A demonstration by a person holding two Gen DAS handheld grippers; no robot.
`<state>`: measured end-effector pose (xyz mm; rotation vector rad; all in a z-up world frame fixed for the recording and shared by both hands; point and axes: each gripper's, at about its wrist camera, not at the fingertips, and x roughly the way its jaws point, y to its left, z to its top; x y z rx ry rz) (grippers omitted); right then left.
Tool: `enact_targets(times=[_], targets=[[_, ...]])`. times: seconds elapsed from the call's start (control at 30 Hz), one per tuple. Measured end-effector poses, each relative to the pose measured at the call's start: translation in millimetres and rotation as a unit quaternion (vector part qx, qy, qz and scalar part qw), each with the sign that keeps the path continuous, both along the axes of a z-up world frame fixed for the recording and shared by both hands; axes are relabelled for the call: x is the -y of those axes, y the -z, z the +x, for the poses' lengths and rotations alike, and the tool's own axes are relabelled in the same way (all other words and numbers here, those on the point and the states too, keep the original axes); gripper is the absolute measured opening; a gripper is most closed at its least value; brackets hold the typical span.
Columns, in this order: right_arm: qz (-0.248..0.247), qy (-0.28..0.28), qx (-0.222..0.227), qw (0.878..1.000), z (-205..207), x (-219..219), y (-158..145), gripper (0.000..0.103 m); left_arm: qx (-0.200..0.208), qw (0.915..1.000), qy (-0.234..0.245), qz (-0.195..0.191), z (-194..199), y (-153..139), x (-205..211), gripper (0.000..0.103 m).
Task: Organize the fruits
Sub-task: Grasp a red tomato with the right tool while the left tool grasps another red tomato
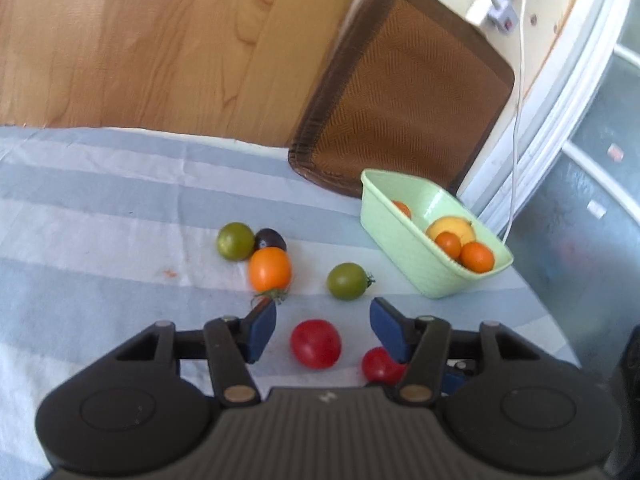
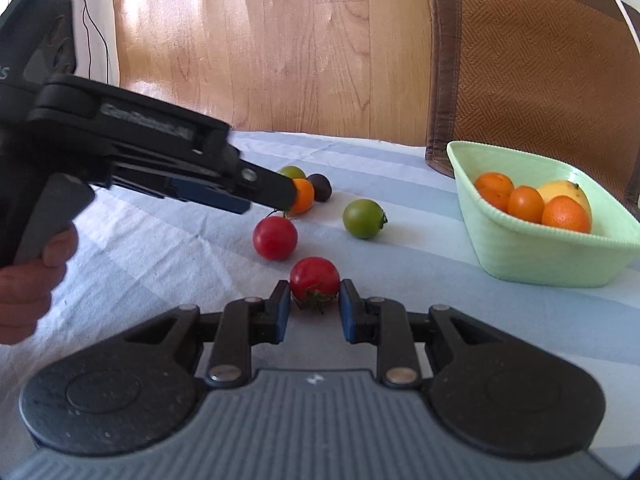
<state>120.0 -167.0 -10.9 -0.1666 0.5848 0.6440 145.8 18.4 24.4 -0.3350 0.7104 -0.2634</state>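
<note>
At lower centre of my right wrist view: right gripper has its blue pads closed against a red tomato, stem end toward me; I read that as a firm hold, tomato apparently on the cloth-covered surface.
Why so held: I judge the pads sit on the tomato's sides so it can be lifted without rolling, then carried to the tub.
Left gripper: moderately open, holding nothing; a second red tomato lies between its pads, not touched as far as I can see.
Hand: at the left edge of the right view, squeezing the left tool's handle.
Tub: pale green, at the right of both views, already holding orange fruits and a yellow one; likely the collection point.
Loose fruit, middle of frame: green tomato alone; orange tomato, another green one and a dark fruit clustered together.
Background: woven chair seat behind the tub, wood floor beyond.
</note>
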Motion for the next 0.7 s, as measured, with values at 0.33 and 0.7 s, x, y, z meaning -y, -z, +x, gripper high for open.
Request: enact_targets(times=[0.33,0.7], targets=[[0.053,0.046,-0.008,0.998,-0.6,21.2,-2.8,0.029,0.032,0.9937,0.007,0.107,-30.1,17.1,23.5,0.030],[0.024,0.046,-0.014,0.999,3.8,12.2,0.2,0.030,0.038,0.9906,-0.003,0.131,-19.2,17.2,31.8,0.035]])
